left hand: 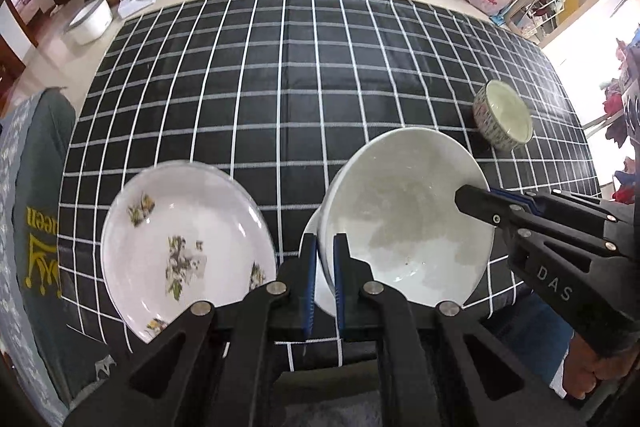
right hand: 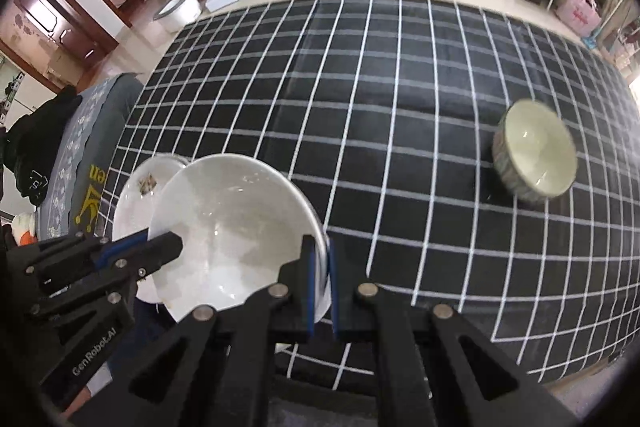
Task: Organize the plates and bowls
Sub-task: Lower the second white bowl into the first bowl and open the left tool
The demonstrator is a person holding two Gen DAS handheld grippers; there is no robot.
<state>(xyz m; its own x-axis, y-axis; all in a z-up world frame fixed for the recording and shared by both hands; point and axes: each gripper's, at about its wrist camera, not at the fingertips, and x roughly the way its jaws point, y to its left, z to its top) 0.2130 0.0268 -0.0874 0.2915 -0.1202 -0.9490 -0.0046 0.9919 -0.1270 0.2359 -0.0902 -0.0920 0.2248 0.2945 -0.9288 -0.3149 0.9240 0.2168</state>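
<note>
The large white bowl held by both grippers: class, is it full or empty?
Empty. The large white bowl shows a bare glossy inside in both wrist views, with only faint smudges and no food or liquid.

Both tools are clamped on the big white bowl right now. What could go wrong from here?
1. The left tool and right tool each pinch only the thin rim of the white bowl, on opposite sides; uneven motion could twist it loose.
2. The bowl appears tilted, so it may slide out.
3. The floral plate lies close beside the bowl and could get knocked; the small patterned bowl sits well clear.
</note>
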